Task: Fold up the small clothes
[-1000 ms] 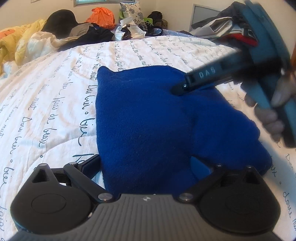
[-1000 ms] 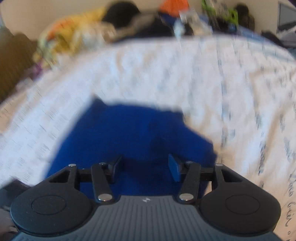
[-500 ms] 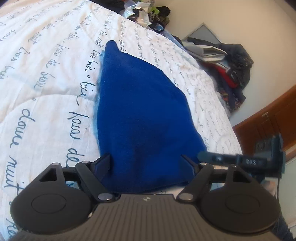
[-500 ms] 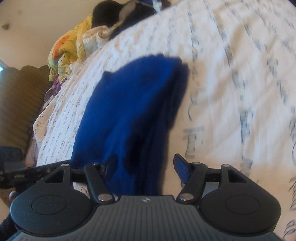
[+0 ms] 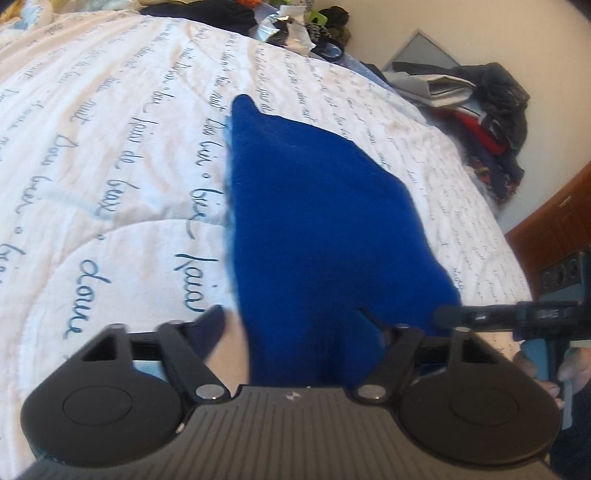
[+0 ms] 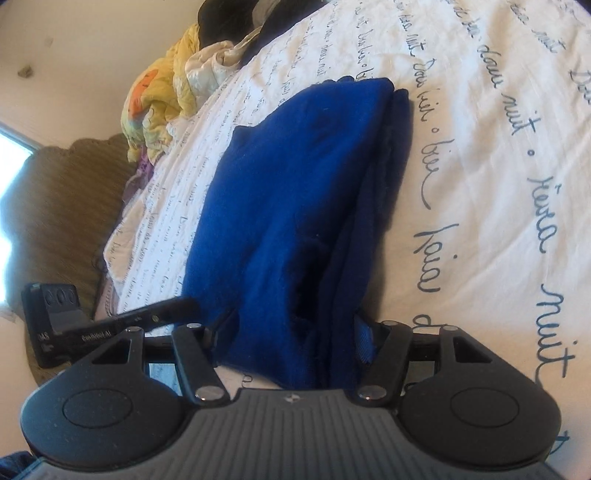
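Observation:
A blue knit garment (image 5: 314, 221) lies folded on the white quilt (image 5: 110, 166) with blue handwriting print. My left gripper (image 5: 291, 321) straddles the garment's near end, and its jaws are closing. The left finger (image 5: 212, 326) still stands off the cloth with a strip of quilt showing, while the right finger sits at the cloth. My right gripper (image 6: 293, 332) is at the other end of the blue garment (image 6: 295, 184). Its jaws are closing too, and the layered edge fills the gap between both pads. Each view shows a finger of the other gripper at its side.
Heaped clothes and bags (image 5: 295, 22) lie at the far end of the bed. A dark pile of clothing (image 5: 487, 107) and wooden furniture (image 5: 554, 229) stand to the right. A yellow blanket (image 6: 159, 88) and a brown padded piece (image 6: 66, 206) lie beyond the bed's edge.
Both grippers rolled and came to opposite ends of the garment. The right one left the garment's top. The left jaws narrowed around the near end.

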The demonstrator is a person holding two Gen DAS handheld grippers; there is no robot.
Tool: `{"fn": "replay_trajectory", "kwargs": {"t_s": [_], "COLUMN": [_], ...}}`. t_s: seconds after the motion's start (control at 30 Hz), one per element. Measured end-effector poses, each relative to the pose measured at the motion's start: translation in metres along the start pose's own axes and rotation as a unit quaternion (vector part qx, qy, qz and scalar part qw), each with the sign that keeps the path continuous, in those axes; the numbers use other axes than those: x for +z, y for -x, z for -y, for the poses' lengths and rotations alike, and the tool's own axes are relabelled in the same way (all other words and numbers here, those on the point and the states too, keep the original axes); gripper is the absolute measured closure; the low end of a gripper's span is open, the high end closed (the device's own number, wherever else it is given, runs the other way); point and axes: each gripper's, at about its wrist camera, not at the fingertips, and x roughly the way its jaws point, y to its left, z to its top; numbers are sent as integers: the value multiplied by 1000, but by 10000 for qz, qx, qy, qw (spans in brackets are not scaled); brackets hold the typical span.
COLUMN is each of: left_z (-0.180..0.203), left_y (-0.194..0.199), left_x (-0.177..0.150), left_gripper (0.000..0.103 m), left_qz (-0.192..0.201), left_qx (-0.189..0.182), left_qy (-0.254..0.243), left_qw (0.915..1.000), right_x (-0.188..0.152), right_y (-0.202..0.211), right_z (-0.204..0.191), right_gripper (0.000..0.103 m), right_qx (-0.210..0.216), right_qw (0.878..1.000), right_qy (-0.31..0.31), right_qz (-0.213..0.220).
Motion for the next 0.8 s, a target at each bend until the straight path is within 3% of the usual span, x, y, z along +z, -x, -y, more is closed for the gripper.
{"fn": "replay_trajectory", "kwargs": {"t_s": [0.03, 0.07, 0.1, 0.17, 0.27, 0.37, 0.43, 0.47, 0.5, 0.53, 0.57, 0.6, 0.67, 0.73, 0.8], "left_z": [-1, -2, -3, -3, 10, 13, 11, 10, 7, 5, 2, 0, -6, -16, -21], "left_y": [-4, -4, -2, 9, 33, 28, 24, 26, 29, 33, 37, 38, 24, -3, -34], "left_x": [0, 1, 2, 2, -6, -24, -30, -28, -23, -17, -7, 3, 35, 65, 90], "left_gripper": [77, 81, 88, 92, 93, 92, 88, 75, 51, 34, 4, 2, 4, 15, 29], "left_qz": [-92, -91, -90, -37, 174, 22, 63, 97, 163, 296, 519, 709, 677, 499, 339], "left_qx": [56, 107, 100, 96, 168, 312, 363, 305, 230, 184, 141, 58, -10, 94, 471], "left_qy": [75, 127, 191, 213, -213, -514, -617, -575, -512, -451, -386, -345, -125, 187, 239], "left_qw": [9999, 9998, 9997, 9997, 9995, 9982, 9974, 9978, 9983, 9984, 9978, 9969, 9976, 9985, 9980], "right_x": [-1, -1, -2, -6, -15, -27, -32, -32, -30, -25, -19, -10, 11, 37, 66], "right_y": [-2, -5, -5, 3, 21, 20, 13, 14, 17, 22, 28, 33, 38, 30, 13], "right_z": [1, 0, -4, -13, -24, -20, -12, -9, -9, -10, -10, -10, -4, 6, 18], "right_gripper": [73, 88, 88, 91, 92, 92, 89, 87, 84, 83, 74, 53, 23, 22, 22], "right_qx": [-82, -279, -392, -366, -225, -364, -539, -428, -323, -224, -109, -37, -101, -251, -577], "right_qw": [10000, 9996, 9990, 9985, 9975, 9970, 9964, 9976, 9986, 9987, 9985, 9979, 9951, 9927, 9924], "right_qy": [-12, 61, 231, 399, 645, 681, 648, 537, 419, 397, 390, 366, 335, 281, 19], "right_qz": [-20, -67, -24, 88, 183, 0, -37, 36, 93, 209, 372, 527, 927, 1150, 1090]}}
